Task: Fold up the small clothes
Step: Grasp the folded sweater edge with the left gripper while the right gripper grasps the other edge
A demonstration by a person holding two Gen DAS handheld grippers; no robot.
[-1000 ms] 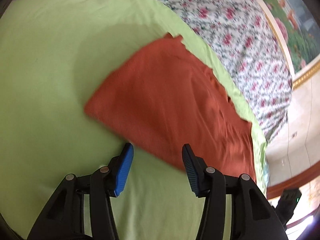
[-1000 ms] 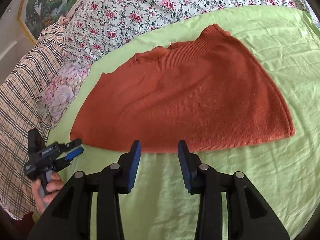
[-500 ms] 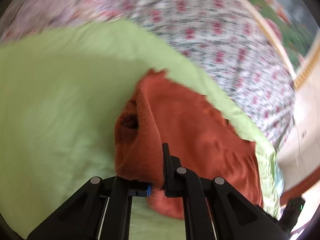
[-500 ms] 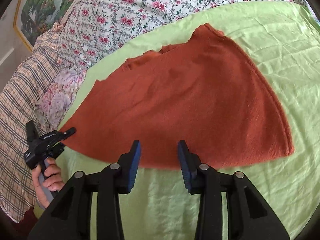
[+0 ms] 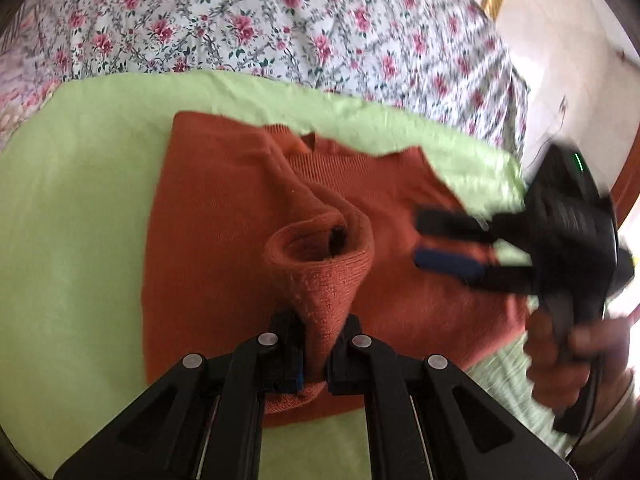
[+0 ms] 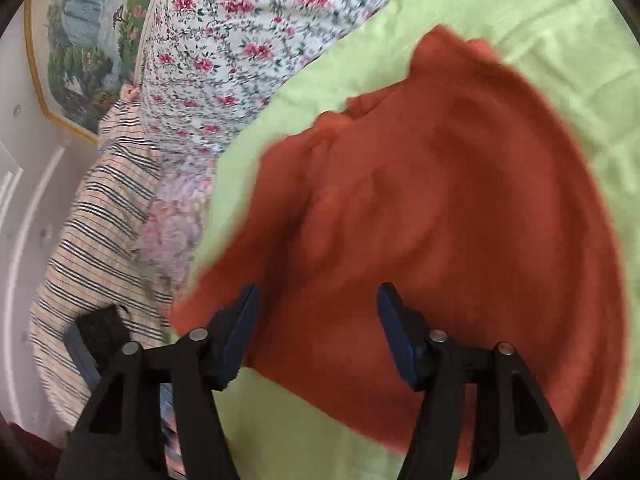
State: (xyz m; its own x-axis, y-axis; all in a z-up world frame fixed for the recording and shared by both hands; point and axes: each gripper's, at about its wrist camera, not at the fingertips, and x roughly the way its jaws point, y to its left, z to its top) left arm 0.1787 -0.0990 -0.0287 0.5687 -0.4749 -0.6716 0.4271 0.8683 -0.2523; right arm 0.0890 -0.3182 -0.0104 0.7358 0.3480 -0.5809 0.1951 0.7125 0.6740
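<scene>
A rust-orange knit sweater [image 5: 224, 216] lies on a light green sheet [image 5: 72, 240]. My left gripper [image 5: 318, 354] is shut on the sweater's sleeve cuff [image 5: 320, 264], lifted over the garment with the cuff's opening facing the camera. My right gripper [image 6: 316, 320] is open, its blue pads over the sweater [image 6: 460, 208] near its front edge, holding nothing. It also shows in the left wrist view [image 5: 448, 240], hovering over the sweater's right side.
A floral quilt [image 5: 280, 20] lies beyond the green sheet. A striped plaid cloth [image 6: 96, 240] lies at the left of the right wrist view. A framed painting [image 6: 88, 40] hangs on the wall behind.
My left gripper closed on the sweater's sleeve and lifted it inward over the body. My right gripper opened wider and moved forward over the sweater.
</scene>
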